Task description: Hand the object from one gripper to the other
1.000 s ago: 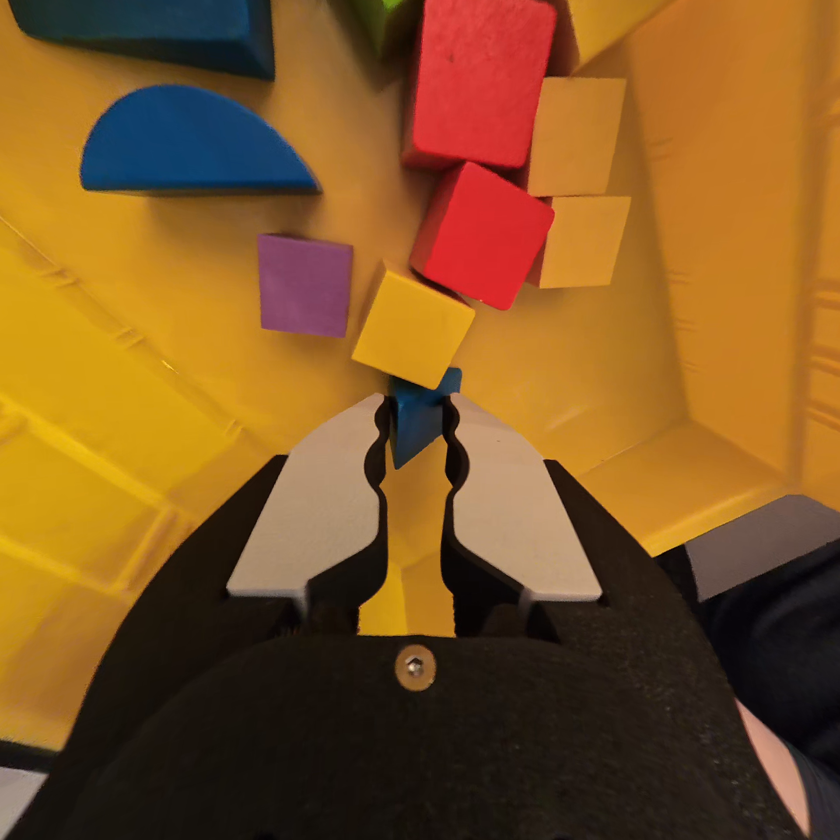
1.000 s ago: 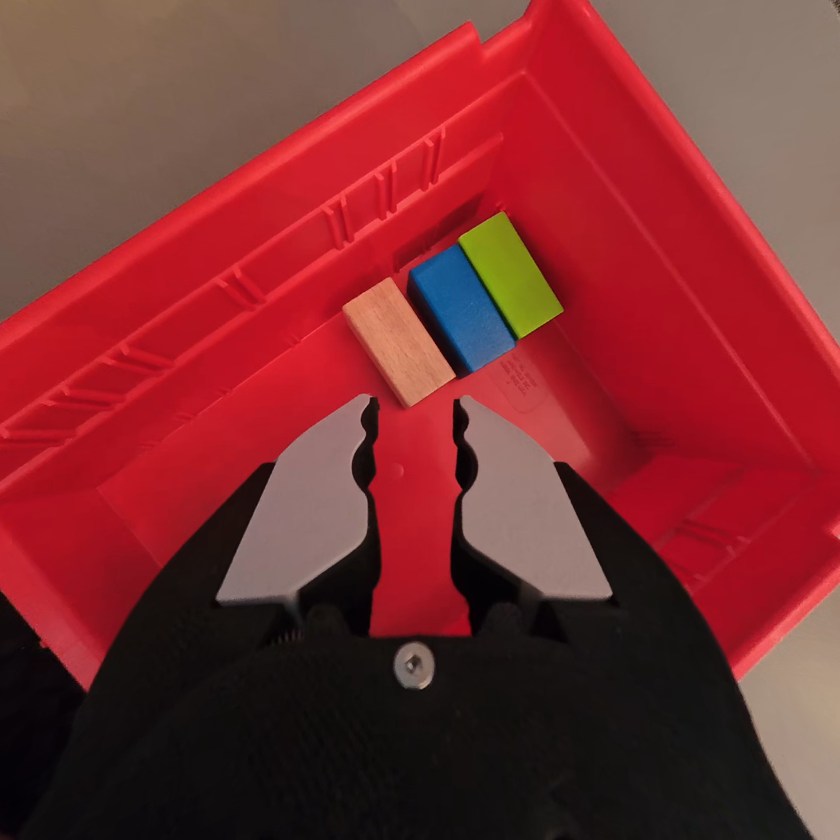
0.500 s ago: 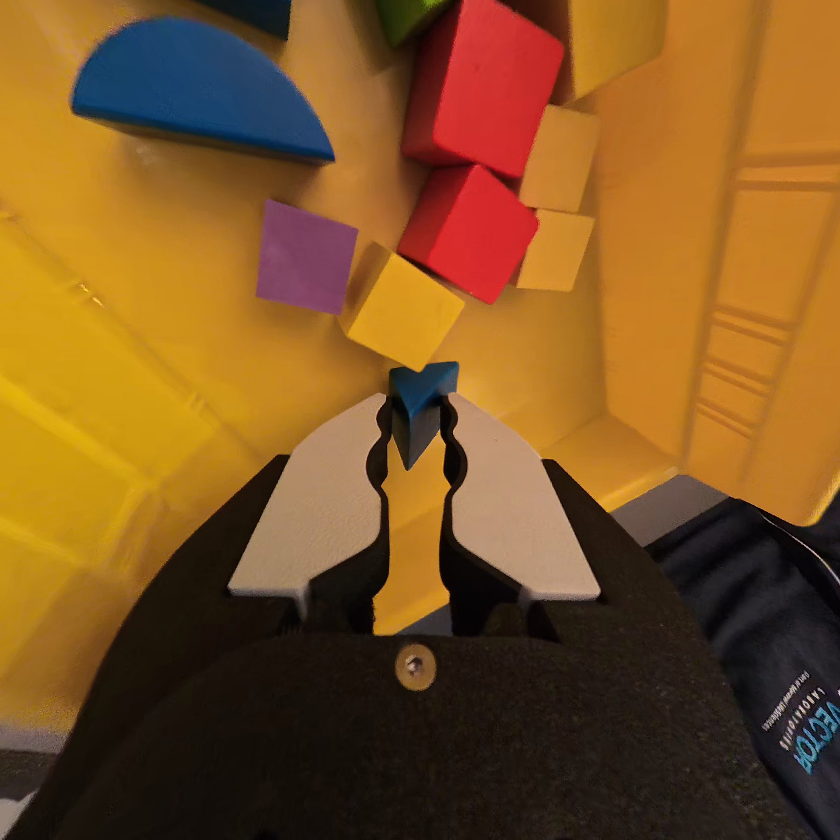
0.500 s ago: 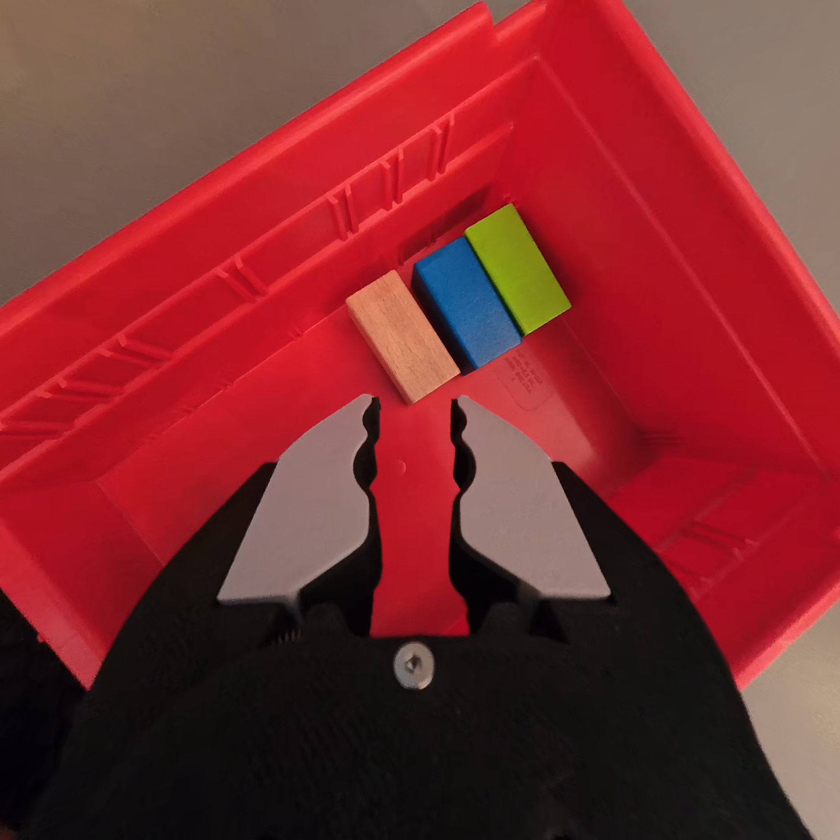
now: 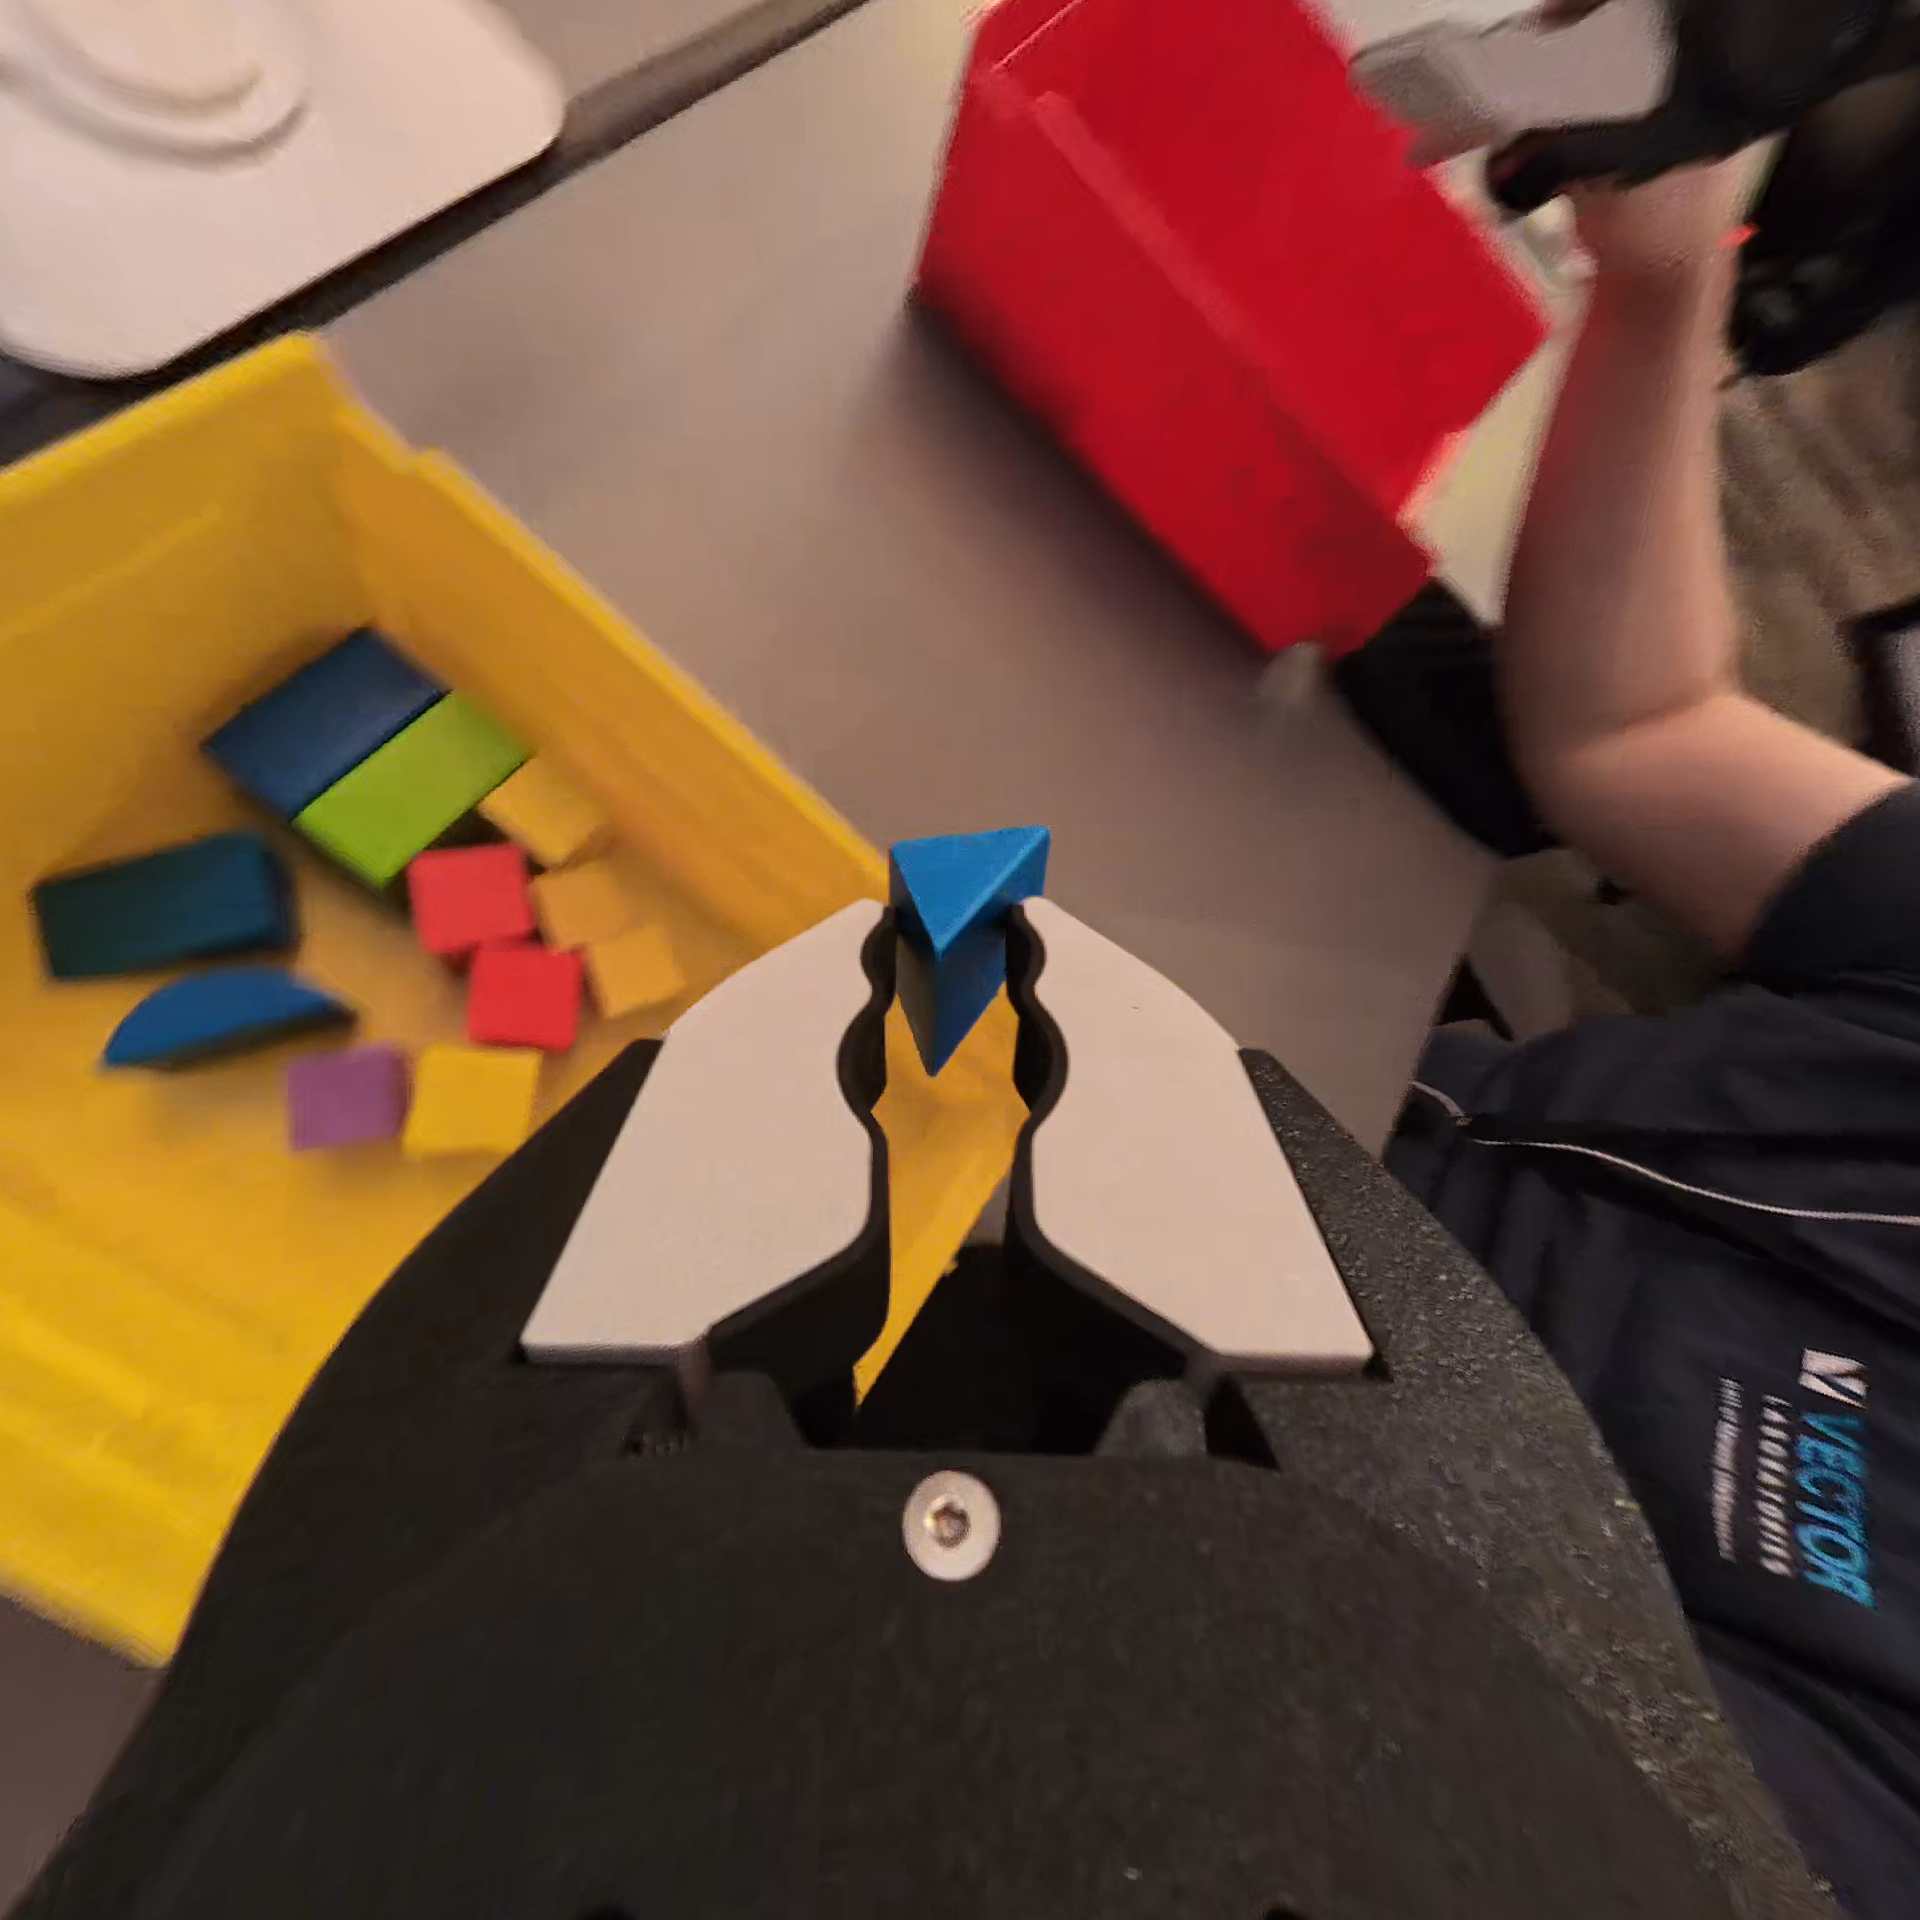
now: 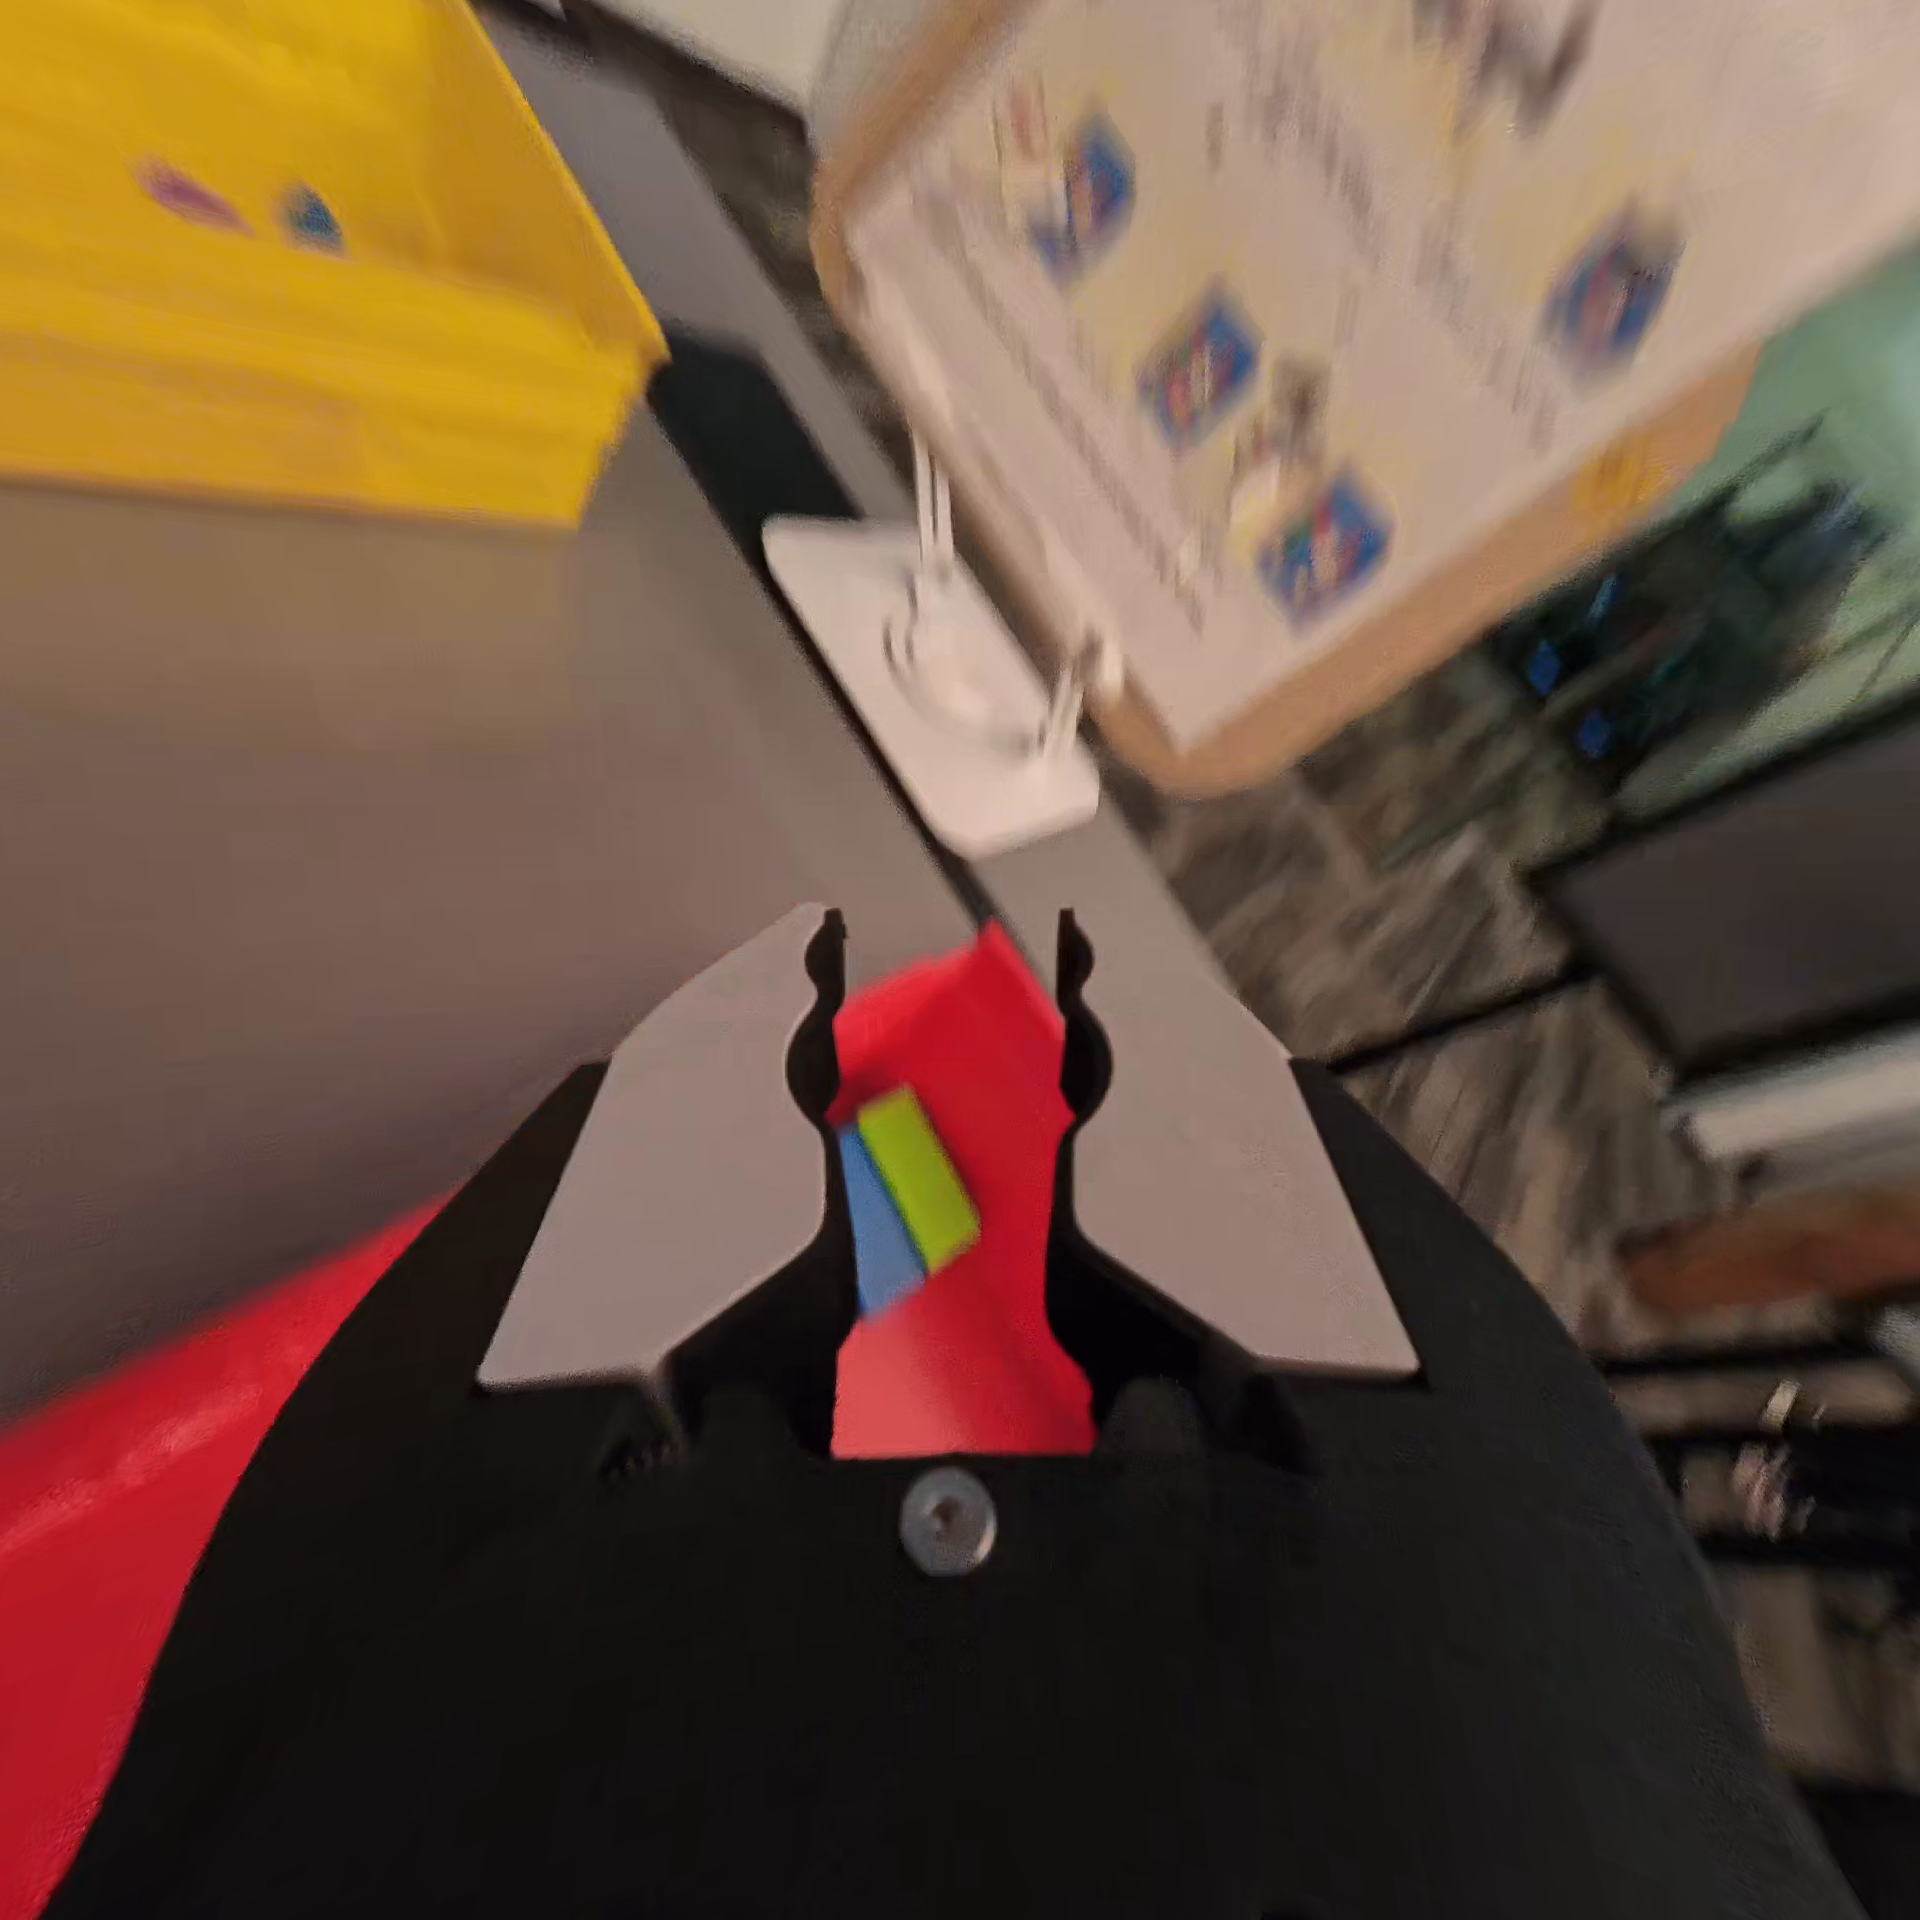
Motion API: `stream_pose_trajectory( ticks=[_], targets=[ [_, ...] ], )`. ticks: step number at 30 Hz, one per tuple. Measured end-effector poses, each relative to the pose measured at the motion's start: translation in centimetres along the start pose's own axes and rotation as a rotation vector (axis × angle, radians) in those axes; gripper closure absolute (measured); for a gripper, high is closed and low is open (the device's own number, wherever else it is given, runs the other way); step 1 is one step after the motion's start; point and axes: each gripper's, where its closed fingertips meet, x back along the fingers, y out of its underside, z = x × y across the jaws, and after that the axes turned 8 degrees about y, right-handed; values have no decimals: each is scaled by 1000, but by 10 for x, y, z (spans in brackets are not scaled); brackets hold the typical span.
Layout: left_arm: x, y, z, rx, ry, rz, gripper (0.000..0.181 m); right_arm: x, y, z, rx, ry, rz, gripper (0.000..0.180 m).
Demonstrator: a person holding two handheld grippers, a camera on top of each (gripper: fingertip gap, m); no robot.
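My left gripper is shut on a small blue triangular block and holds it in the air above the near corner of the yellow bin. My right gripper is open and empty, above the red bin. It also shows in the left wrist view, blurred, at the top right above the red bin, held by a person's arm.
The yellow bin holds several coloured blocks, among them a red cube and a blue half-round. The red bin holds a blue block and a green block. Grey table lies between the bins. A white stand and printed board stand behind.
My left gripper has lifted the blue triangular block out of the yellow bin and pulled back. My right gripper has risen and swung away from the red bin's floor, still open.
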Motion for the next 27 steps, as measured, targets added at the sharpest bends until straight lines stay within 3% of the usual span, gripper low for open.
stream_pose_trajectory(
  ticks=[5,9,15,22,27],
  targets=[
    [-18,-27,60,-74,278,75,161,13,-119,-81,171,-25,433,118],
    [-36,-32,87,-120,378,46,161,20,-159,-144,312,0,580,117],
    [-53,-36,113,-151,465,23,161,21,-177,-175,336,78,667,118],
    [-61,-30,133,-215,520,-26,161,21,-179,-176,326,140,683,144],
    [-57,-33,140,-286,531,-4,162,27,-182,-176,296,115,703,145]
  ],
)
